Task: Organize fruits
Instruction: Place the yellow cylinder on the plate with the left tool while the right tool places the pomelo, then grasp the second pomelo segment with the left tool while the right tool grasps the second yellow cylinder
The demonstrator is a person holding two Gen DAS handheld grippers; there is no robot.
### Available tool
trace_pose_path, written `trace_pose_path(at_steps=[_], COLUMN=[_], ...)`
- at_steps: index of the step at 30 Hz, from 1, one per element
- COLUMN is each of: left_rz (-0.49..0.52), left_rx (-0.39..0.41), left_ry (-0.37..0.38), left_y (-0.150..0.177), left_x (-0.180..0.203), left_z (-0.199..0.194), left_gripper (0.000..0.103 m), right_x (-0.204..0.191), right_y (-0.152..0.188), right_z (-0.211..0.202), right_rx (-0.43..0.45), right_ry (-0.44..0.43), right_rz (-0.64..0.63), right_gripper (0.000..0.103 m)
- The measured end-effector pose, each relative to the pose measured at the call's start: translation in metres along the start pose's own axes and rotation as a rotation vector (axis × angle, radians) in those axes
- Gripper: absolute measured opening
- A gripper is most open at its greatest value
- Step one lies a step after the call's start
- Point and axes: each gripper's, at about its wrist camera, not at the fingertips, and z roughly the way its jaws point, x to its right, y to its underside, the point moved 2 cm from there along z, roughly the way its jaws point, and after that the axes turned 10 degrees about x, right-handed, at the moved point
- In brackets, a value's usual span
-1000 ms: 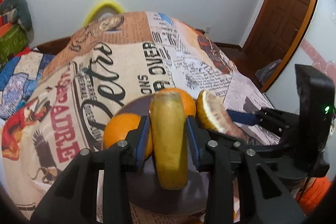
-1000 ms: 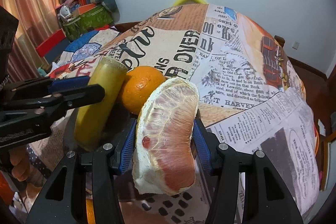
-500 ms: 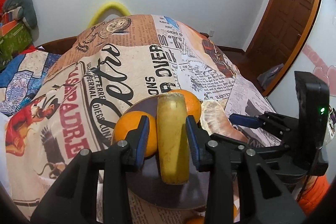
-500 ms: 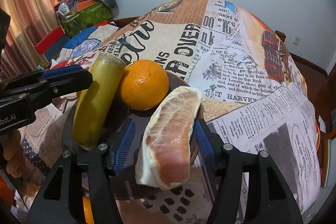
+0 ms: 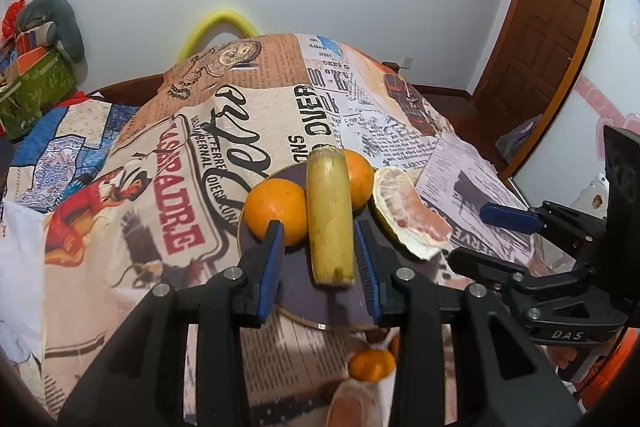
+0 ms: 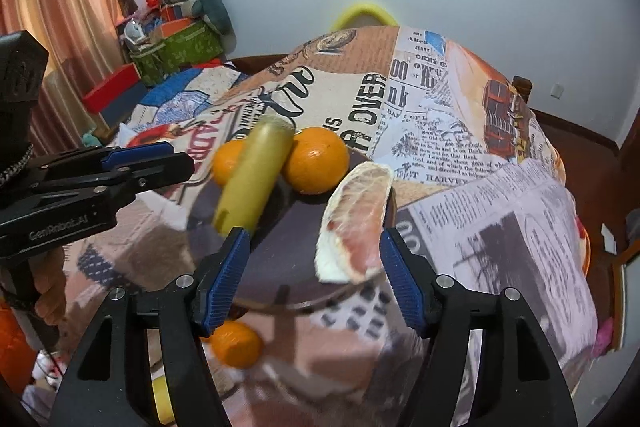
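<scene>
Over the dark plate: both grippers hang with their fingers spread apart, and neither one grips any fruit.
Left gripper: its blue pads stand on both sides of the banana piece, with a gap on each side; also seen from the side in the right wrist view.
Right gripper: the jaws are wide apart, and the pomelo wedge lies between them, closer to the right pad.
Plate: it holds the banana piece, two oranges and the pomelo wedge.
Banana piece: it lies between the left orange and the back orange, leaning on them.
Pomelo wedge: it rests on the right rim of the plate, pink flesh upward.
Small orange: off the plate, near its front edge.
Tablecloth: newspaper print, it covers the table under everything.
</scene>
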Motion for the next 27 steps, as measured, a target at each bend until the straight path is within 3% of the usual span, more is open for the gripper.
trace_pose_path(at_steps=[15,27], left_rz=[0.032,0.003], left_rx=[-0.03,-0.092], left_ry=[-0.03,-0.073], left_y=[0.044,0.095], left_x=[0.003,-0.023], left_z=[-0.073,-0.104], left_gripper=[0.036,0.036], right_x=[-0.036,-0.08], right_y=[0.029,0.076], right_z=[-0.05,-0.032], right_rx=[0.014,-0.095], right_ry=[0.004,-0.066], right_rz=[-0.015,-0.04], right_gripper=[0.065,0.065])
